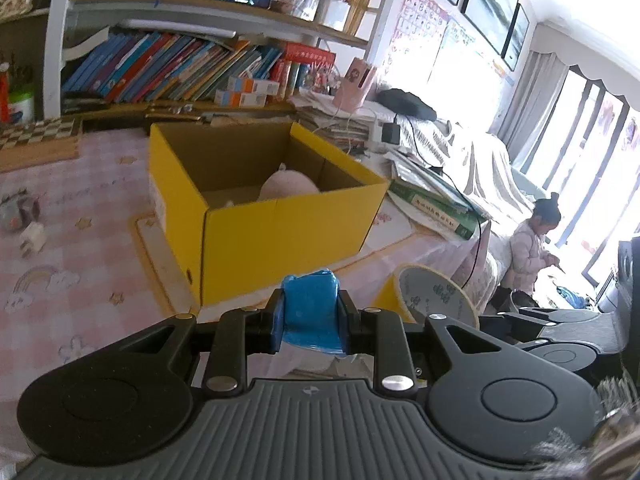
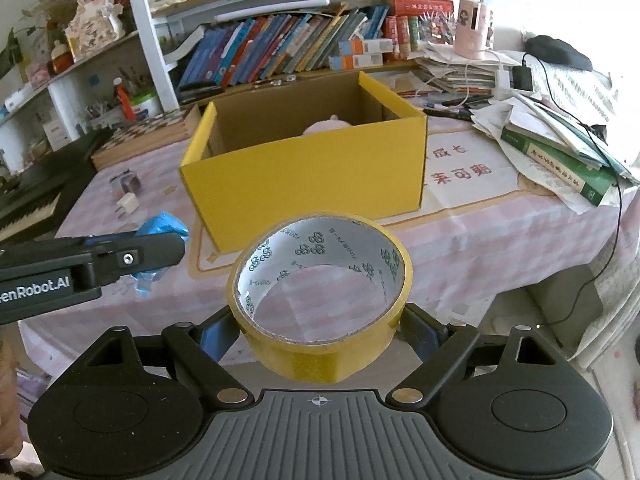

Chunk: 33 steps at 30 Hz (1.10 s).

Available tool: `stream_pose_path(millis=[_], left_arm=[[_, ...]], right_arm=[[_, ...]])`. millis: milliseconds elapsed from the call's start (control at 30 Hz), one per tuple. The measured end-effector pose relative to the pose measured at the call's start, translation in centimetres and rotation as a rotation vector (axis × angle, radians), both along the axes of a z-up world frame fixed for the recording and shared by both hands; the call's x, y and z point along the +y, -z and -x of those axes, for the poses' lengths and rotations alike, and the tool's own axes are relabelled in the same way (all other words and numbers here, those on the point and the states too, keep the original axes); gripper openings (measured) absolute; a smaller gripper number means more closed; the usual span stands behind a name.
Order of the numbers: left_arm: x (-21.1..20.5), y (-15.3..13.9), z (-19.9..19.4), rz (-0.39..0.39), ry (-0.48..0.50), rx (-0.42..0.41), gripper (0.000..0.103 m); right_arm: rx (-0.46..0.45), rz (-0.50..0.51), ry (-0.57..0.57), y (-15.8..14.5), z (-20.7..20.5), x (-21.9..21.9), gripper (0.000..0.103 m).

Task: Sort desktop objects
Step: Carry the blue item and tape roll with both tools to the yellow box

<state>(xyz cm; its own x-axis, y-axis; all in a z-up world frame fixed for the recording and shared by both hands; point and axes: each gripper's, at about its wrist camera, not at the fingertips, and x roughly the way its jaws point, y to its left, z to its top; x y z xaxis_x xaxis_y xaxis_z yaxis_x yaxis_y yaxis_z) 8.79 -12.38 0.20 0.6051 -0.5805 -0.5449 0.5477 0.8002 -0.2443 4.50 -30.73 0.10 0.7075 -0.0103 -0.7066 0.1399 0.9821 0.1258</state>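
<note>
Our left gripper (image 1: pixel 310 312) is clamped on a soft, crinkly blue plastic packet (image 1: pixel 310 300), its blue-padded fingers pressing the packet from both sides. Our right gripper (image 2: pixel 320 326) grips a wide roll of yellow tape (image 2: pixel 320 280), a smooth ring whose white inner liner is printed with green logos; its fingers pinch the ring's outer wall on either side.

Just ahead of both grippers stands an open yellow cardboard box (image 2: pixel 308 176), rectangular, with plain brown inner walls. Inside it lies a rounded, pale pink, plush-looking thing (image 1: pixel 288 186), against the far side.

The box sits on a desk (image 2: pixel 460 256) under a pink checked cloth. Ahead and to the left of the left gripper, a small white plug adapter (image 1: pixel 32 240) rests on the cloth. To the right of the right gripper, beyond the box, a thick green book (image 2: pixel 560 172) lies under loose papers.
</note>
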Motion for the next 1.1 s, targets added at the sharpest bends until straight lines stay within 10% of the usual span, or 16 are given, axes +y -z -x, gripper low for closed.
stream_pose_path(millis=[633,1100], left_arm=[[-4.6,-3.0,-4.9,-0.017,-0.058,-0.16,0.024],[-8.8,-2.3,-15.6,-0.263,-0.081,-0.211,0.024]], right_arm=[[-0.115,0.044,-0.038,-3.6,-4.7,-7.2,0.089],[-0.248,0.166,-0.301,-6.6,-12.8,-6.7,0.089]])
